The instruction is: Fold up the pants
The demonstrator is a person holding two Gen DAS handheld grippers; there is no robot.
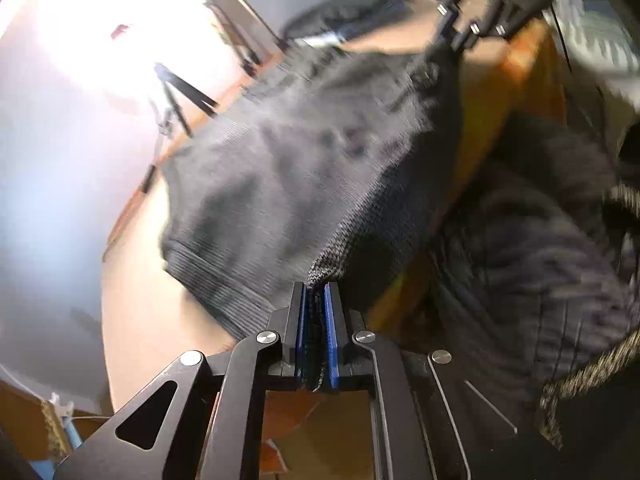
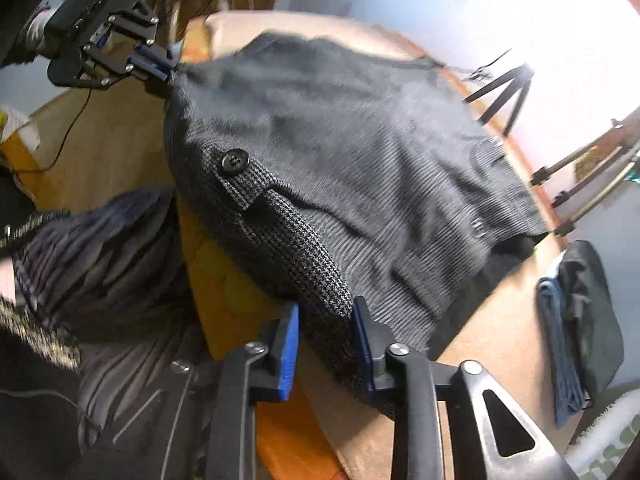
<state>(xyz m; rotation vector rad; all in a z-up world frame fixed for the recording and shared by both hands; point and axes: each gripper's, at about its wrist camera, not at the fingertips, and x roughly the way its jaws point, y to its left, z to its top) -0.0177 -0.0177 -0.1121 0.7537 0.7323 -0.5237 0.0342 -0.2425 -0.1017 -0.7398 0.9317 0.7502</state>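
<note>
Two grippers, one pants stretched above table. Left gripper pinches one waistband corner; right gripper, jaws wider, holds a thick bunch. Risk: loose right grip slips, cloth drops crooked.

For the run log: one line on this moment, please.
left gripper: shut on pants | right gripper: shut on pants | pants: partly lifted above table

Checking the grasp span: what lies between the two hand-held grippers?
In the right wrist view, only the dark grey pants stretch from the left hand-held gripper to the right hand-held gripper.
</note>
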